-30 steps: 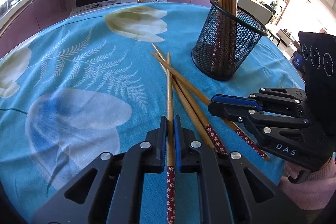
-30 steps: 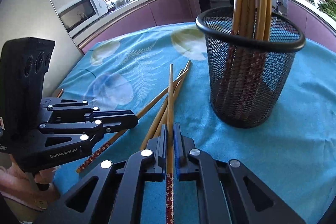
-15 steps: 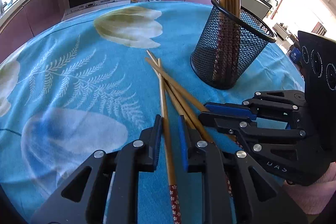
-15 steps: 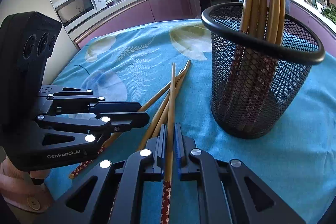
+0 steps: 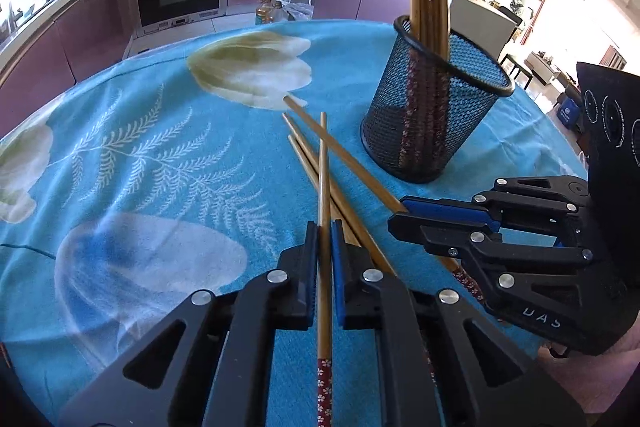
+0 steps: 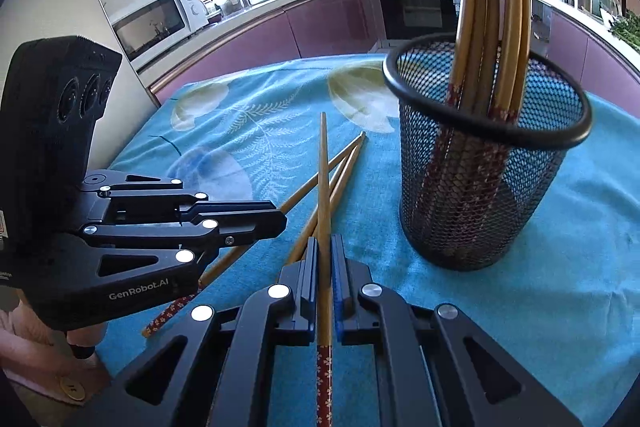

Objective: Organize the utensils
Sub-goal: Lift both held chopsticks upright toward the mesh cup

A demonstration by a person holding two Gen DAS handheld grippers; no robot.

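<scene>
Bamboo chopsticks with red flowered handles: one is clamped in the left gripper [image 5: 325, 239], one in the right gripper [image 6: 325, 255], three lie crossed on the blue flowered table [image 5: 160, 155], and more stand upright in the black mesh cup [image 6: 480, 195].

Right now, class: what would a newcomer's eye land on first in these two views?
Probably the black mesh cup, standing upright on the blue flowered tablecloth with a bundle of chopsticks rising from it. Next, each claw, left and right, is shut on a single chopstick, above three loose chopsticks lying crossed beside the cup.
</scene>
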